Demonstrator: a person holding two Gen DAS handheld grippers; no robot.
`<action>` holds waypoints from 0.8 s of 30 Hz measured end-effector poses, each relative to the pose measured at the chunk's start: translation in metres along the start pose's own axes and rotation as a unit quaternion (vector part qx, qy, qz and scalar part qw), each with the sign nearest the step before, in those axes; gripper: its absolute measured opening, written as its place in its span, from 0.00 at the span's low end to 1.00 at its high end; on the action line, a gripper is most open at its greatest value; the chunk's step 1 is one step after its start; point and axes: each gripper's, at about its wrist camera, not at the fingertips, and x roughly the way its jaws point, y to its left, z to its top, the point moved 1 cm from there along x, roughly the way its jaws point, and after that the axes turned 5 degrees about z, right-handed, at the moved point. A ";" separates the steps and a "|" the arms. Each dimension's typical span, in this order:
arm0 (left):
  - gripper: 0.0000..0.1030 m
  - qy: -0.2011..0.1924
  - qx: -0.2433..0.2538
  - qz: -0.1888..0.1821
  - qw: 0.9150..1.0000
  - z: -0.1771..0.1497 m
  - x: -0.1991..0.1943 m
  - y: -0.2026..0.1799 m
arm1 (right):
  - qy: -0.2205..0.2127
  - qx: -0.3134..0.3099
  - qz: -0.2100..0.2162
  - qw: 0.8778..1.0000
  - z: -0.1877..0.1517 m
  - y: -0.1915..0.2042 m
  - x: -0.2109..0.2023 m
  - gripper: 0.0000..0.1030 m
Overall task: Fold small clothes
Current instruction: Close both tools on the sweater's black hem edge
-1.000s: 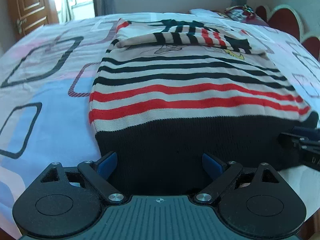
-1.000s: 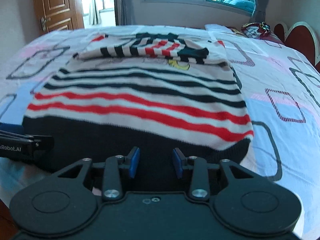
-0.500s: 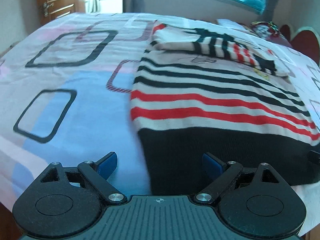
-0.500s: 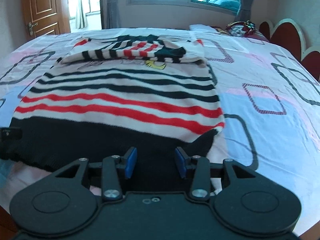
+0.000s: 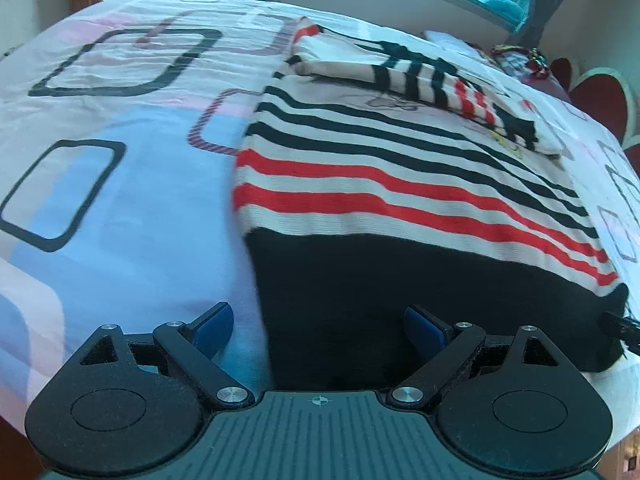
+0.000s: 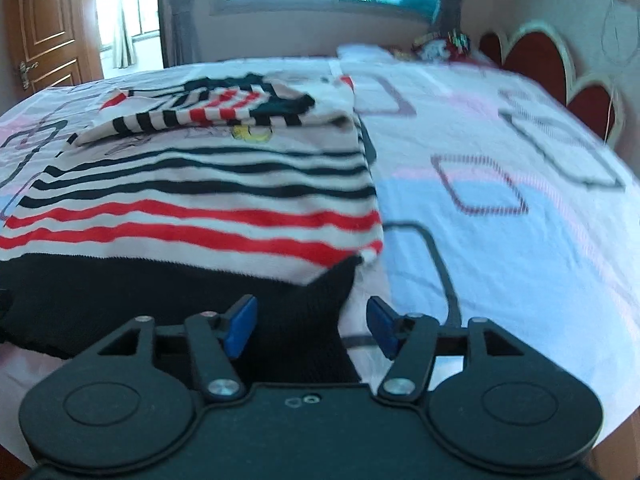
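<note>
black knit hem fills the space ahead of both tools. the left gripper (image 5: pixel 318 326) has its jaws wide apart, straddling the near left corner of the sweater (image 5: pixel 400 184); a second ago it sat centred on the hem, so it has slid out to the corner. the right gripper (image 6: pixel 308 326) had its jaws nearly together and now they stand apart around the right corner, which is slightly lifted. both look set to pinch the corners for the next fold. the sweater lies flat on the bed (image 5: pixel 120 200), sleeves folded across its far end. motion blur softens the edges; the hem directly under each tool is hidden.
</note>
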 end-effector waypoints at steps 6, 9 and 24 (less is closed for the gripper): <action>0.86 0.012 0.001 -0.036 0.999 0.002 0.000 -0.006 | 0.032 0.059 0.034 0.997 -0.005 -0.011 0.006 0.40; 0.64 0.010 0.012 -0.039 0.999 0.004 -0.001 -0.008 | 0.037 0.061 0.040 0.997 -0.004 -0.009 0.005 0.31; 0.50 0.021 -0.015 -0.068 0.997 0.003 -0.002 0.013 | 0.041 0.097 0.047 0.993 -0.003 -0.015 0.005 0.44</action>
